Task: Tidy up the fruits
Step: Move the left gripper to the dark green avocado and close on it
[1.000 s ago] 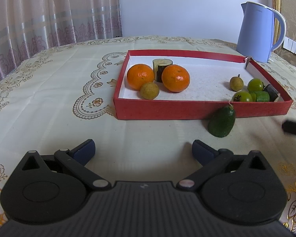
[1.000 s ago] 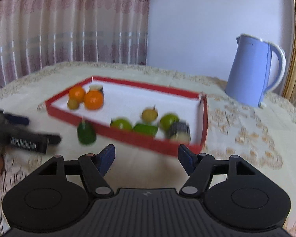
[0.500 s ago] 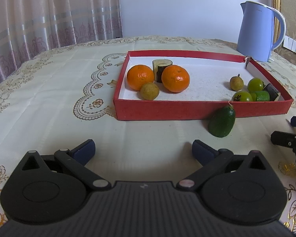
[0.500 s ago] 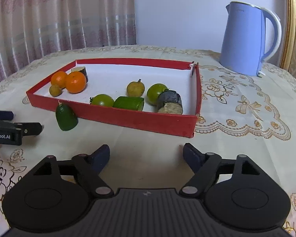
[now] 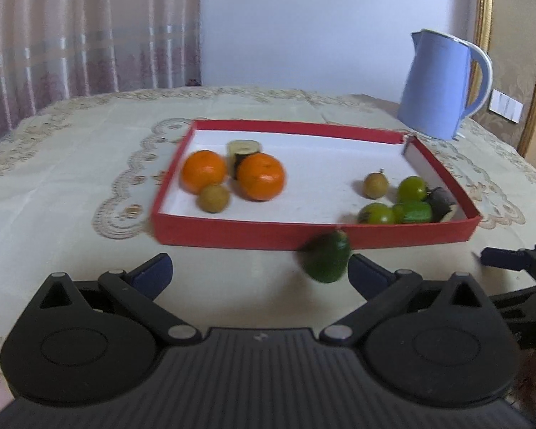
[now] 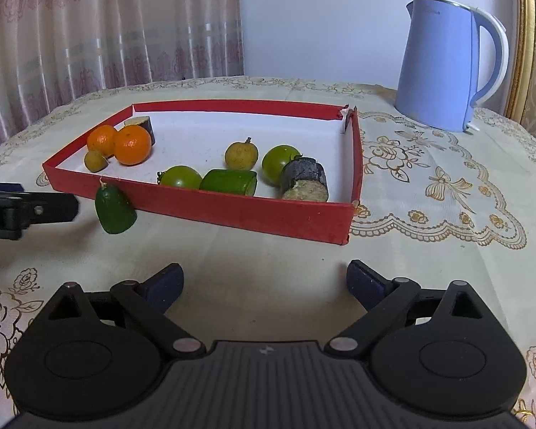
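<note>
A dark green fruit [image 5: 326, 258] lies on the tablecloth against the front wall of the red tray [image 5: 232, 234]; it also shows in the right wrist view [image 6: 114, 208]. My left gripper [image 5: 259, 273] is open, and the fruit lies just inside its right finger. Two oranges [image 5: 261, 176] and a small brown fruit [image 5: 213, 197] sit at the tray's left. Green fruits [image 6: 280, 163], a cut green piece [image 6: 229, 182] and a dark cut piece [image 6: 304, 179] sit at its right. My right gripper [image 6: 264, 280] is open and empty before the tray's right corner.
A blue kettle [image 6: 446, 64] stands at the back right behind the tray. The table wears a cream embroidered cloth [image 6: 428, 178]. Curtains hang behind at the left. The left gripper's fingers [image 6: 39, 209] show at the left edge of the right wrist view.
My left gripper has moved forward and right toward the dark green fruit, which now lies by its right finger. My right gripper has come closer to the tray.
</note>
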